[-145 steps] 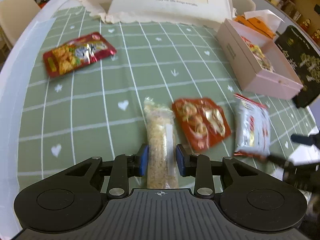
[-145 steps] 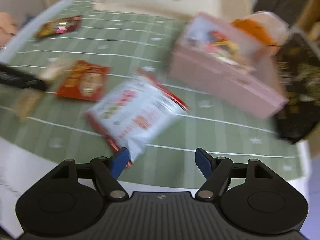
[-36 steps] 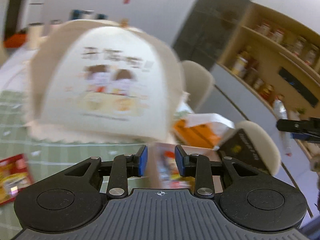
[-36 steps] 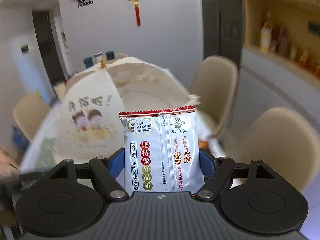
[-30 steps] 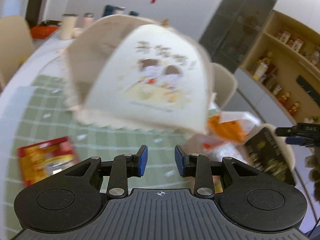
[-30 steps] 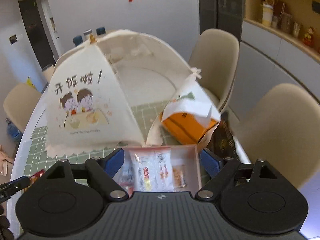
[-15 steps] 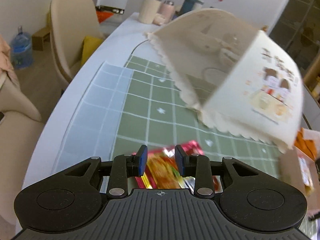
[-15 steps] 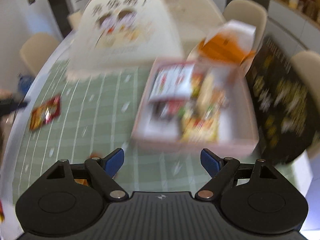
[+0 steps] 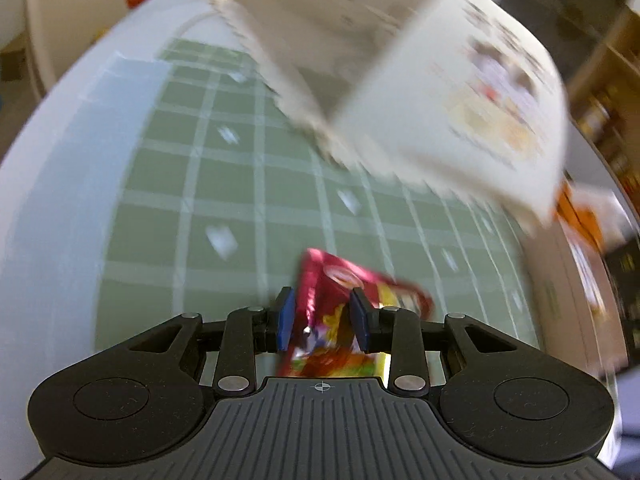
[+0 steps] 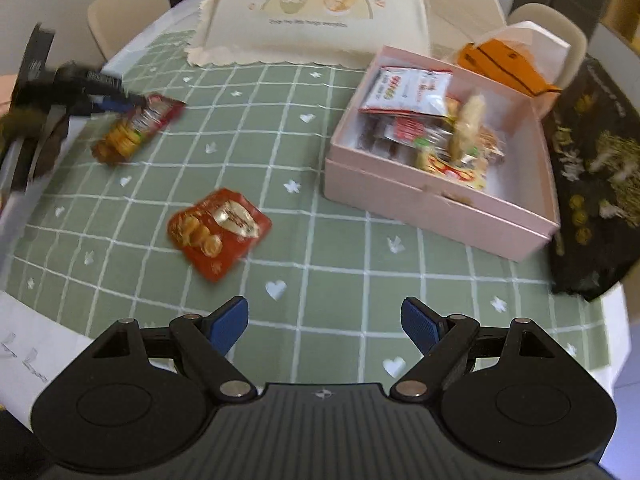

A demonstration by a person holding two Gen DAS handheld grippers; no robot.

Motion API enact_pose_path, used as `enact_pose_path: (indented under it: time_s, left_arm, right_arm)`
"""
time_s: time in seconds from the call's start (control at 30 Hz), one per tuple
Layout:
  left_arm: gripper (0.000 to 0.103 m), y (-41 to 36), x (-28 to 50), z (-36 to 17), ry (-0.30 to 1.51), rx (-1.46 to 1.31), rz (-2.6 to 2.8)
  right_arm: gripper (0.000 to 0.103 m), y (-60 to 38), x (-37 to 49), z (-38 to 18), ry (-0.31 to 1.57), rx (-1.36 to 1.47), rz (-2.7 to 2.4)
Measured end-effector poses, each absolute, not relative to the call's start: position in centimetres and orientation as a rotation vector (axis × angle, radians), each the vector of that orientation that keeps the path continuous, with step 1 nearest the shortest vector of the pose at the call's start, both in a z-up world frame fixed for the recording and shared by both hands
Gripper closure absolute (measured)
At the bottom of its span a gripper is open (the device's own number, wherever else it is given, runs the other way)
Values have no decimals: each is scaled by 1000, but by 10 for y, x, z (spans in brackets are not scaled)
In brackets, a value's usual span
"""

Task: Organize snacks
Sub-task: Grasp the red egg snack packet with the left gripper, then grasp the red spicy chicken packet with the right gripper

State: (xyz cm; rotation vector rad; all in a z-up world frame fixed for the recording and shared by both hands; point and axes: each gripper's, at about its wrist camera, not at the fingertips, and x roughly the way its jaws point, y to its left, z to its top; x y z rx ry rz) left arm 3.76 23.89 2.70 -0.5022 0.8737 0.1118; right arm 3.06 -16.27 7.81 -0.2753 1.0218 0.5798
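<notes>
The white packet carried a second ago is now seen in the pink box (image 10: 436,200), far right on the bench (image 10: 320,264). The right hand-held gripper (image 10: 325,320) stands open and empty. The left hand-held gripper (image 9: 322,320) straddles a red packet (image 9: 340,304); contact is blurred. An orange packet (image 10: 218,232) remains out.

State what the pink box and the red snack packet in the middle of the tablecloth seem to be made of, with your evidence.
Pink box: probably matte cardboard, given its flat, stiff walls and sharp folded edges with no shine. Red snack packet: probably glossy plastic or foil film, being thin, printed and reflective.
</notes>
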Motion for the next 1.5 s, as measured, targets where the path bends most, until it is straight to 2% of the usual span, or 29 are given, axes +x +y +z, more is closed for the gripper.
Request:
enact_pose_path:
  time_s: [0.23,0.37,0.43,0.67,0.73,0.8,0.9,1.03,1.13,1.3,1.37,1.4,1.5]
  left_arm:
    - [69,149,-5,53,893,-263,103]
    - [69,99,-8,69,941,-342,-32]
    - [68,64,-8,73,950,-247,-92]
    - [66,-10,7,48,1045,22,-137]
    - [60,-22,9,48,1040,56,-156]
    - [41,-31,10,47,1055,80,-174]
    - [26,-35,13,45,1071,88,-195]
    - [24,-33,17,45,1071,65,-200]
    - [32,-27,16,45,1051,81,-153]
    - [22,-11,18,38,1050,81,-111]
    - [20,-8,23,36,1067,65,-107]
    - [24,-7,25,33,1079,50,-109]
    - [18,-12,30,27,1083,52,-111]
  right_arm:
    - [19,-130,31,67,1029,-286,646]
    - [19,-137,24,62,1028,-279,630]
    - [19,-144,21,58,1030,-288,606]
    - [19,-179,16,46,1027,-303,497]
    - [19,-188,17,43,1036,-282,473]
    - [19,-196,19,39,1053,-259,452]
    - [19,-202,20,33,1081,-239,436]
    - [19,-203,19,28,1096,-246,436]
    - [19,-201,19,26,1102,-260,442]
    - [18,-195,20,24,1108,-263,451]
    - [18,-194,20,24,1100,-274,453]
    - [18,-193,19,24,1097,-275,452]
    - [17,-197,19,23,1099,-258,449]
